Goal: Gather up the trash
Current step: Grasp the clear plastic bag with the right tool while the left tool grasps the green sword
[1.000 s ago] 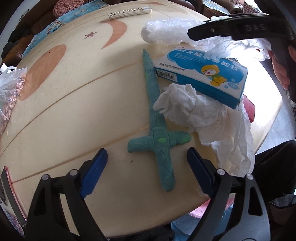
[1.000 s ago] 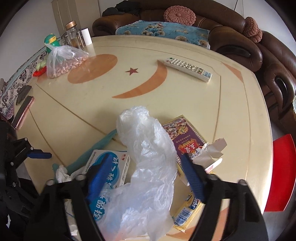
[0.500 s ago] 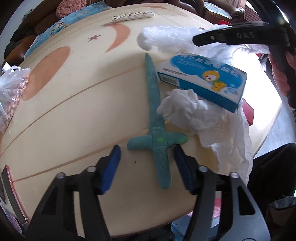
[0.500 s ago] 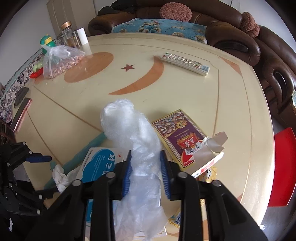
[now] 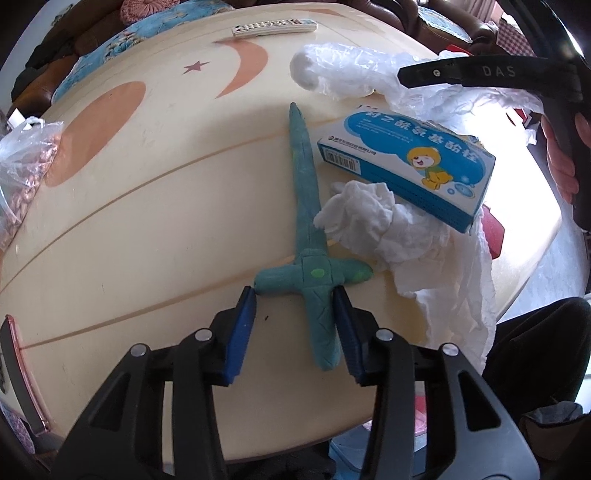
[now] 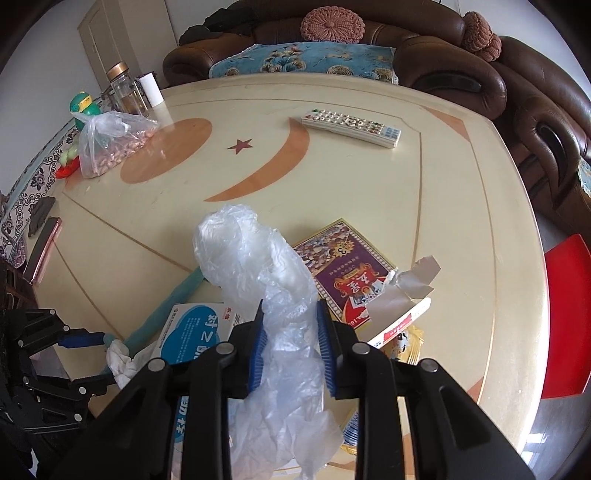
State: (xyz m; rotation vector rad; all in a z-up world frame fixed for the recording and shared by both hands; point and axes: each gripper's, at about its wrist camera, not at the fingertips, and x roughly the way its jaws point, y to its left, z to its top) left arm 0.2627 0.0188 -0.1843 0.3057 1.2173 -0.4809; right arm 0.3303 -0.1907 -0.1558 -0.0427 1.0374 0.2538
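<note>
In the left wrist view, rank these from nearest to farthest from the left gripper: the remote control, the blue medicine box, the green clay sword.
From the left gripper:
1. Green clay sword: its handle lies between the fingers.
2. Blue medicine box: ahead and right, resting on the crumpled tissue.
3. Remote control: at the table's far edge.

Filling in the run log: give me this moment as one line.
left tongs: open, straddling clay sword handle | right tongs: shut on plastic bag | tissue, medicine box: on table
</note>
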